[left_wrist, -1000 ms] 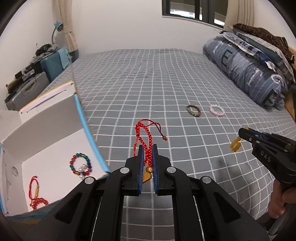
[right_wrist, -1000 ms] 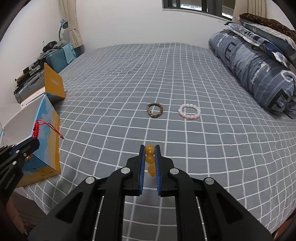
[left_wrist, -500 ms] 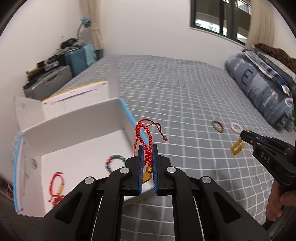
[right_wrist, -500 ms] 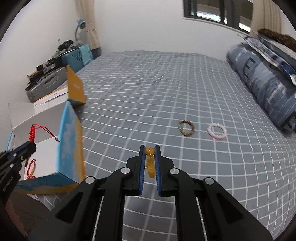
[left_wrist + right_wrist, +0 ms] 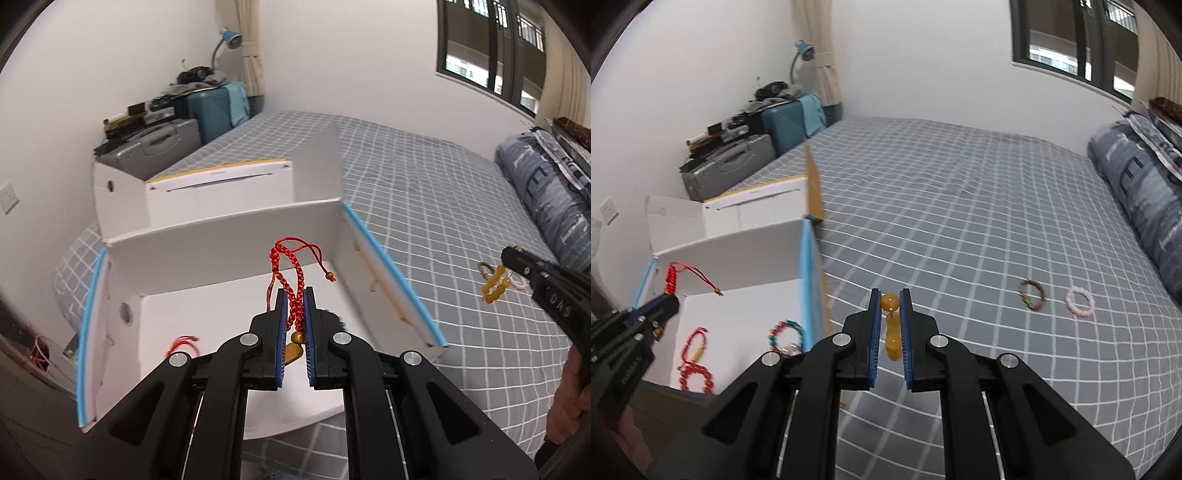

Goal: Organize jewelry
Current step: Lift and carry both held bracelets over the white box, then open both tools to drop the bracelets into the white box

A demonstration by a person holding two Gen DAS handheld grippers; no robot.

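My left gripper [image 5: 294, 295] is shut on a red braided cord bracelet [image 5: 288, 273] with a gold charm, held above the open white box [image 5: 221, 240] with blue edges. My right gripper [image 5: 890, 301] is shut on an amber bead bracelet [image 5: 892, 325] over the grey checked bed [image 5: 960, 221], just right of the box [image 5: 746, 254]. That amber bracelet [image 5: 494, 284] also shows in the left wrist view, hanging from the right gripper [image 5: 511, 256]. Inside the box lie a red bracelet [image 5: 694, 365] and a multicoloured bead bracelet [image 5: 786, 336].
A brown bead bracelet [image 5: 1032, 294] and a pink bead bracelet [image 5: 1080, 301] lie on the bed to the right. Folded blue bedding [image 5: 1137, 192] lines the right side. Suitcases [image 5: 731, 166] and clutter stand by the wall at the left. A hand [image 5: 569, 402] holds the right gripper.
Both grippers have moved left toward the box, each keeping its bracelet. The left one now hangs over the box's inside; the two loose bracelets have slid right in the views.
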